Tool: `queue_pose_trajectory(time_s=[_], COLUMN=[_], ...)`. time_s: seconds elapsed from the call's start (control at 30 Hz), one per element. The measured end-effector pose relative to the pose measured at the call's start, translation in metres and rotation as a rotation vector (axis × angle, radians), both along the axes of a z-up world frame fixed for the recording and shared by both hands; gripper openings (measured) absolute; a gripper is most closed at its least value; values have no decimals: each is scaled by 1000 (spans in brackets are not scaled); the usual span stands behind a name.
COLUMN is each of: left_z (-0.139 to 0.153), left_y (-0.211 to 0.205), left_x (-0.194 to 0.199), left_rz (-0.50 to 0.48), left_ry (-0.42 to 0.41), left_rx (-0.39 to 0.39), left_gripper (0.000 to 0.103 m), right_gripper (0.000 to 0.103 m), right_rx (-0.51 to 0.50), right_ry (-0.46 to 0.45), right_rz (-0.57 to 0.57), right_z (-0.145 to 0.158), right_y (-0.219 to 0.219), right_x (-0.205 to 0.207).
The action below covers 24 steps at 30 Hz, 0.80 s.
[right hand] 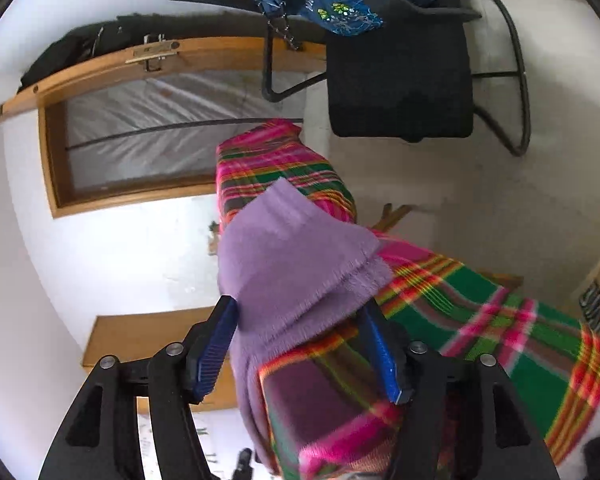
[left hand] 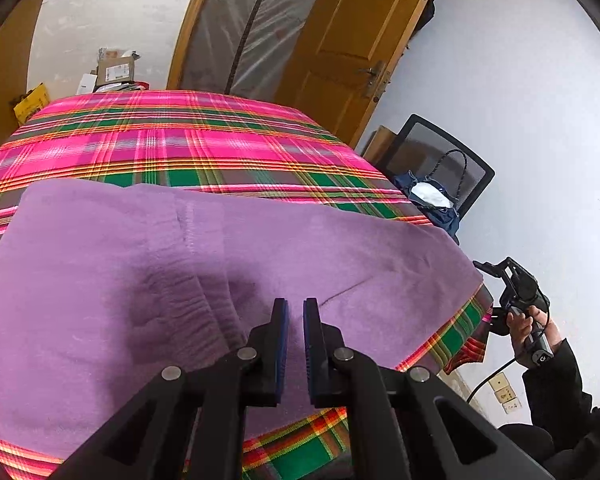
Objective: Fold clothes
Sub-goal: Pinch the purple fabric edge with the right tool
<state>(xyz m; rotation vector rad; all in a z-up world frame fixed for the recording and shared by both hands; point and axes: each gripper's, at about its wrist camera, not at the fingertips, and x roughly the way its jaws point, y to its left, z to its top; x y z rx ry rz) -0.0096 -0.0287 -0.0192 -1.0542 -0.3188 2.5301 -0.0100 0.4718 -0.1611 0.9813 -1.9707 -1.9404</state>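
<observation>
A purple fleece garment (left hand: 188, 280) lies spread on the table's pink and green plaid cloth (left hand: 172, 136). My left gripper (left hand: 296, 308) hovers just above the garment's near middle, its blue pads a narrow gap apart with nothing between them. My right gripper (right hand: 300, 316) is open at the table's right edge, its fingers on either side of the garment's corner (right hand: 296, 256) and the cloth's hanging edge (right hand: 332, 400). It also shows in the left wrist view (left hand: 518, 292), held in a hand beside the table.
A black mesh chair (left hand: 440, 164) with a blue bag (left hand: 432, 200) stands right of the table, also in the right wrist view (right hand: 400, 80). A wooden door (left hand: 348, 40) is behind. Boxes (left hand: 116, 70) sit beyond the far edge.
</observation>
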Motion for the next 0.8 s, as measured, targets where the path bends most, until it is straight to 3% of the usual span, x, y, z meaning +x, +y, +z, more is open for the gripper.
queue_pose_trajectory(time_s=[0.23, 0.33, 0.53, 0.63, 0.7, 0.8], left_z=[-1, -2, -2, -2, -2, -2], left_y=[5, 6, 8, 7, 4, 1], left_x=[-3, -4, -5, -5, -4, -2], left_rz=[-4, -6, -17, -14, -7, 3], left_ry=[-2, -4, -1, 0, 0, 2], left_rx=[-2, 2, 11, 15, 18, 24], left_gripper=[7, 7, 7, 7, 7, 7], right_gripper=[63, 55, 47, 37, 18, 13], right_rx=[7, 32, 101, 140, 184, 265], right_ry=[79, 96, 5, -5, 5, 28], right_rz=[-79, -114, -48, -24, -25, -33], right_z=[10, 16, 20, 24, 30, 44], right_y=[8, 12, 3, -2, -2, 0], right_x=[-4, -3, -22, -30, -34, -35])
